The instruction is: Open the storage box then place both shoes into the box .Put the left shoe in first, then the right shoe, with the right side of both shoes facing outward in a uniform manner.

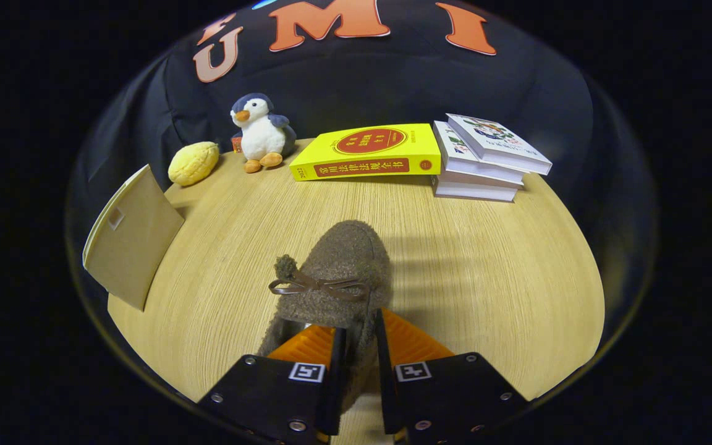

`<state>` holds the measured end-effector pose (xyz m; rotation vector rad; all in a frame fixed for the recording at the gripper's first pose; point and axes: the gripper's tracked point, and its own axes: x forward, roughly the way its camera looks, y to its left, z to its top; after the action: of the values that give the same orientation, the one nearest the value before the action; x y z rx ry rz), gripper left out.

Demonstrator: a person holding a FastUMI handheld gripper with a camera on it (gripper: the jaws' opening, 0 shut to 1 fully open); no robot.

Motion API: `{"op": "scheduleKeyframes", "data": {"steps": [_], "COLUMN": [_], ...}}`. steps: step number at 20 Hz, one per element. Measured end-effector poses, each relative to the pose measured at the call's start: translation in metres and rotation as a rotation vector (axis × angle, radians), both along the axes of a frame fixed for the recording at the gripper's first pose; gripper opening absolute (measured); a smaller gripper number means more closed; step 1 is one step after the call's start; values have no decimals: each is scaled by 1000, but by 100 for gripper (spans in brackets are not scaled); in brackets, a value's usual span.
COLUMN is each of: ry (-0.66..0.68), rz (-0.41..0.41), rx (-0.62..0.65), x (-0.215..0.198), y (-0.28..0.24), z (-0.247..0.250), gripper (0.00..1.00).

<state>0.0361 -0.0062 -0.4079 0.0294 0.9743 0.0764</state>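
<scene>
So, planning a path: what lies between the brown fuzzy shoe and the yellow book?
Bare wooden tabletop between shoe and book, seen in gripper view.

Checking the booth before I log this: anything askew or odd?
Nothing damaged or spilled. The gripper is shut on the shoe; the top white book sits skewed on its stack.

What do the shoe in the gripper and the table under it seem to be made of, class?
Shoe: seemingly fuzzy brown fleece, matte and nubbly, with a glossy bow, perhaps faux leather. The gripper is shut on its side wall. Table: pale wood or wood-look laminate, going by its fine straight grain lines.
</scene>
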Motion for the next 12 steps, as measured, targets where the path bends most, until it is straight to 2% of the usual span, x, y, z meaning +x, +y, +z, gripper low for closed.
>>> {"op": "scheduleKeyframes", "data": {"steps": [4,6,10,12], "ry": [-23,-20,15,0], "rz": [-61,-78,-155,-165], "rx": [-24,-21,-16,-4], "x": [6,6,0,1], "y": [-7,-8,-1,14], "z": [-5,-4,12,32], "gripper": [9,5,4,4]}}
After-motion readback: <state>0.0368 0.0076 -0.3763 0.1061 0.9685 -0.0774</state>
